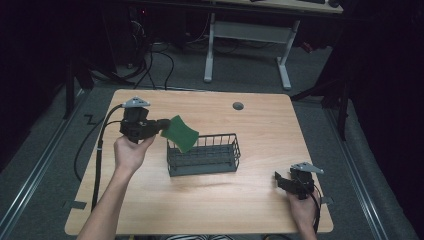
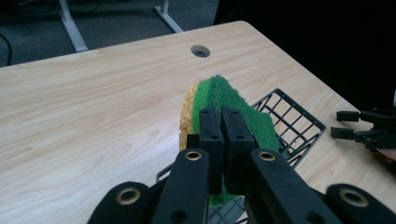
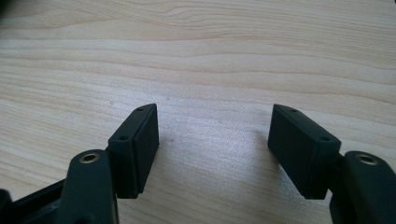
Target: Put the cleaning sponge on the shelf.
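A green-topped sponge (image 1: 180, 133) with a yellow underside (image 2: 188, 109) hangs in the air over the left end of a dark wire basket (image 1: 204, 154). My left gripper (image 1: 162, 126) is shut on it; in the left gripper view the jaws pinch the sponge's (image 2: 236, 109) near edge, with the basket (image 2: 292, 121) below and beyond. My right gripper (image 1: 278, 179) rests low at the table's front right, open, its fingers (image 3: 135, 144) wide apart over bare wood. That right gripper (image 2: 343, 125) also appears at the right edge of the left gripper view.
The wooden table (image 1: 250, 125) has a round cable hole (image 1: 238, 106) near its far edge. A black cable (image 1: 97, 155) trails from the left gripper off the table's left side. Another desk's white legs (image 1: 209, 50) stand on the floor beyond.
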The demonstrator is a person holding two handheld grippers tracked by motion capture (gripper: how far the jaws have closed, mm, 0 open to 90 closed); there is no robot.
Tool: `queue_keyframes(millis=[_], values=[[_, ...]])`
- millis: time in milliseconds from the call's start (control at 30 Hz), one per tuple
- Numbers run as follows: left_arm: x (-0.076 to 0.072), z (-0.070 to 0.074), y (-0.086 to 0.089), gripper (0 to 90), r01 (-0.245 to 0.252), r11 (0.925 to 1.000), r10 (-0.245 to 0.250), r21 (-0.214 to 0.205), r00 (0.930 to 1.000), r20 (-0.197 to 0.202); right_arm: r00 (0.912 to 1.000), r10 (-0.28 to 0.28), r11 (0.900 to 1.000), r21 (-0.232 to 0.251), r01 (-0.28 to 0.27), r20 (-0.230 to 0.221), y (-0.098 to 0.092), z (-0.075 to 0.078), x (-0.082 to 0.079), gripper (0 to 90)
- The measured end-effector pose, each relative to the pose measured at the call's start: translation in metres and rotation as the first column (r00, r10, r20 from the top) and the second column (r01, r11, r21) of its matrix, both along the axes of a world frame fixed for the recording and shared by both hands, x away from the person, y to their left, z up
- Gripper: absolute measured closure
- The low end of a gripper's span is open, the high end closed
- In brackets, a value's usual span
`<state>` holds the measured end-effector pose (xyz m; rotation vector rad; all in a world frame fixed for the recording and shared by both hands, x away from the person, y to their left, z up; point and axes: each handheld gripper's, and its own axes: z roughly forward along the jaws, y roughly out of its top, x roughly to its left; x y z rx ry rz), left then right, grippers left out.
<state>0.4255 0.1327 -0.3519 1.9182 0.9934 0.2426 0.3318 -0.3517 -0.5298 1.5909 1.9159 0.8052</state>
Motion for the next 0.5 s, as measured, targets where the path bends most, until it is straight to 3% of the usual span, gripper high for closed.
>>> queue_keyframes(millis=[200, 500], values=[[0.003, -0.004, -0.012, 88.7, 0.025, 0.9985, -0.025, 0.05, 0.9996, 0.013, 1.0, 0.001, 1.0, 0.0, -0.001, 0.002, 0.0, 0.0, 0.0, 33.7], [0.005, -0.015, -0.019, 88.7, 0.042, 0.9953, -0.043, 0.088, 0.9991, 0.004, 1.0, 0.002, 1.0, -0.001, -0.002, 0.001, 0.0, 0.0, 0.0, 33.6]])
